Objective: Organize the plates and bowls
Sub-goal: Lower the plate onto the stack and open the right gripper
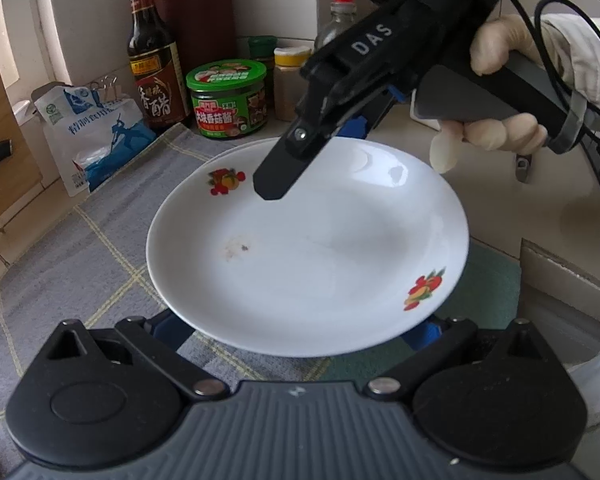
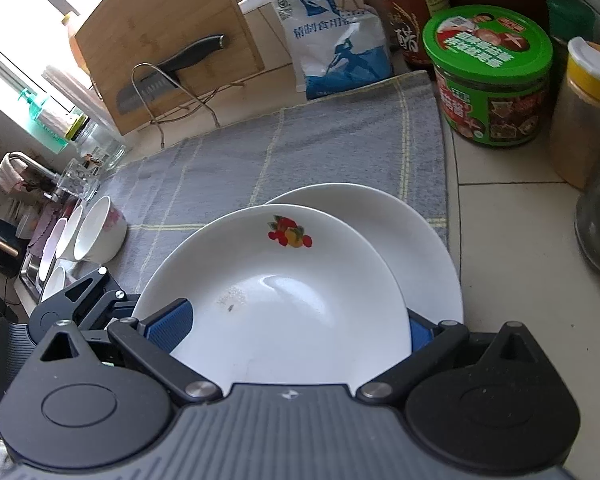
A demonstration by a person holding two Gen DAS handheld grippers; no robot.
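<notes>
A white plate with fruit prints (image 1: 308, 248) (image 2: 276, 300) is held above the grey checked cloth (image 1: 80, 248) (image 2: 260, 148). It hangs over a second, plain white plate (image 2: 420, 248) lying on the cloth. My left gripper (image 1: 300, 334) has its blue pads (image 1: 172, 328) under the plate's near rim. My right gripper (image 2: 296, 330) straddles the far rim with its blue pads (image 2: 172, 326); in the left wrist view one black finger lies over the plate (image 1: 280, 172). Several white bowls (image 2: 96, 232) stand at the cloth's left end.
Behind the cloth stand a green-lidded jar (image 1: 228, 98) (image 2: 492, 76), a vinegar bottle (image 1: 152, 56), a salt bag (image 1: 96, 136) (image 2: 336, 40), spice jars (image 2: 584, 112) and a cutting board with a knife (image 2: 168, 40). A sink and tap (image 2: 24, 168) lie far left.
</notes>
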